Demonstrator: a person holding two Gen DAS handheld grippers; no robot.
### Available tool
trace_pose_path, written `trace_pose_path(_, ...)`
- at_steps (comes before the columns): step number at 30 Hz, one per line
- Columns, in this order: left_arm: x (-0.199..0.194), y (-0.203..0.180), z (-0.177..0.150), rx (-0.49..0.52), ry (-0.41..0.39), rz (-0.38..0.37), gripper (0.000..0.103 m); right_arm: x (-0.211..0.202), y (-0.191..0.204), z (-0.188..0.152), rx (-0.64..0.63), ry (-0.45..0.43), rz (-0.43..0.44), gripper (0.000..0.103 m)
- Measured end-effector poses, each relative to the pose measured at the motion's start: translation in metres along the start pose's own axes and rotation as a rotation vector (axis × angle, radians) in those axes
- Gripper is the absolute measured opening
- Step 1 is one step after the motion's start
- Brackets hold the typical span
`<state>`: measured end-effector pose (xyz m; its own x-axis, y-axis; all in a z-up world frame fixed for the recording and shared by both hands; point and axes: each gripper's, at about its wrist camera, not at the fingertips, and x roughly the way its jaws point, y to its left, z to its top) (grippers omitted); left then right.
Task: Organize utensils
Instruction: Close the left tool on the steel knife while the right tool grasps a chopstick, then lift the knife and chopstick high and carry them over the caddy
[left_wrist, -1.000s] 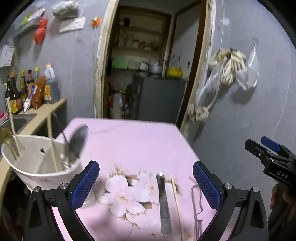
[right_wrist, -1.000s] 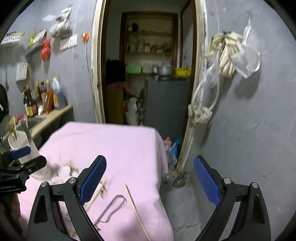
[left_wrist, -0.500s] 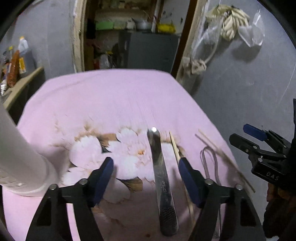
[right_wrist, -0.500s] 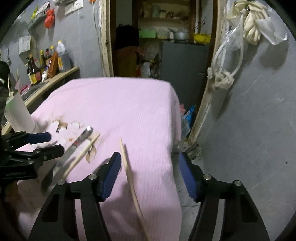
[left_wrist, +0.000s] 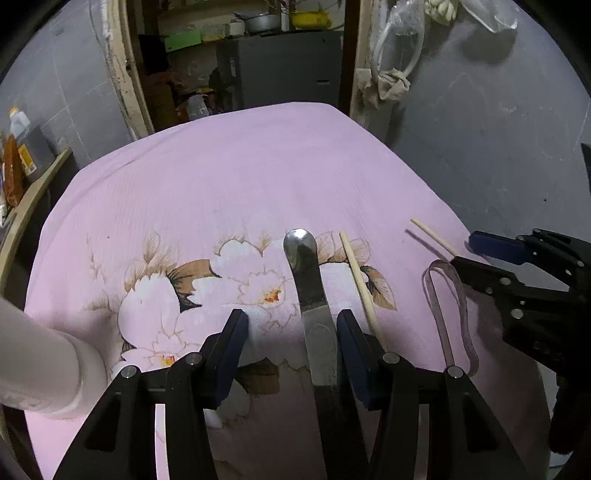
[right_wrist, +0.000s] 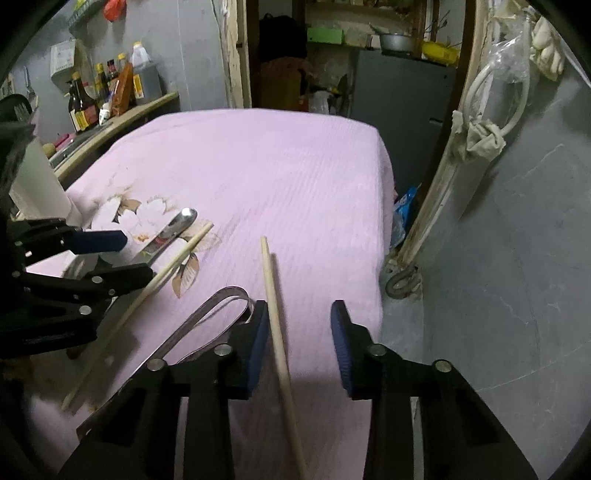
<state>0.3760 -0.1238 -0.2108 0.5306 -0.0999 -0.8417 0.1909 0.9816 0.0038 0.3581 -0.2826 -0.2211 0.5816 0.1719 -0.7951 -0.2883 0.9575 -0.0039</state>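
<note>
The left gripper (left_wrist: 291, 339) was low over the pink flowered cloth (left_wrist: 236, 177) that covered the counter, its jaws closing with the metal utensil handle (left_wrist: 308, 291) lying between them; the handle sat close against the right-hand blue pad, though the left-hand pad was clearly apart from it, so it was not yet clamped. The handle's rounded end pointed away from the camera, across the printed flowers. Just beside it, on the right, lay 1 wooden chopstick (left_wrist: 360, 280), flat on the cloth and roughly parallel to the handle. The right gripper (right_wrist: 297, 345) was also closing, with a 2nd chopstick (right_wrist: 275, 314) lying between its jaws, close to the left-hand pad and apart from the right-hand one; its far tip pointed up the cloth. A looped metal utensil (right_wrist: 207, 317), whose kind I could not tell, lay on the cloth between the 2 chopsticks, its bend just beside the right gripper's left pad. At the left edge of the left wrist view, a white container (left_wrist: 40, 365) stood on the cloth, near the left gripper. Bottles (right_wrist: 110, 88) stood on a wooden shelf (right_wrist: 122, 122) along the wall beyond the counter.
</note>
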Motion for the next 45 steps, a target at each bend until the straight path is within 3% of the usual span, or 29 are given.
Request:
trace_pose_path(5,0.002,-0.002,0.006,0.026,0.027,-0.003,0.044,0.0,0.003,0.003,0.006,0.02,-0.006,0.023)
trace_pose_path(11,0.006,-0.016,0.019,0.079,0.06,0.008,0.02,0.005,0.004,0.013,0.042,0.078,-0.016,0.023)
trace_pose_path(13,0.006,-0.015,0.02,0.061,0.065,0.009,0.018,0.006,0.005,0.015,0.045,0.09,-0.021,0.022)
trace_pose_path(15,0.004,-0.011,0.019,0.024,0.059,-0.005,0.016,0.005,0.005,0.015,0.067,0.104,-0.002,0.006)
trace_pose_path(18,0.0,0.002,0.014,-0.065,0.047,-0.056,0.016,-0.001,0.005,0.015,0.094,0.095,-0.001,0.004)
trace_pose_path(23,-0.013,0.024,-0.003,-0.196,0.007,-0.114,0.016,-0.029,-0.001,0.016,0.161,-0.003,0.027,0.004)
trace_pose_path(29,-0.055,0.04,-0.021,-0.287,-0.133,-0.165,0.016,-0.076,0.0,0.016,0.256,-0.203,0.119,0.004)
trace_pose_path(38,-0.121,0.064,-0.02,-0.284,-0.308,-0.18,0.016,-0.129,0.03,0.03,0.313,-0.419,0.185,0.004)
trace_pose_path(45,-0.175,0.108,-0.01,-0.286,-0.416,-0.186,0.016,-0.172,0.079,0.071,0.25,-0.574,0.202,0.004)
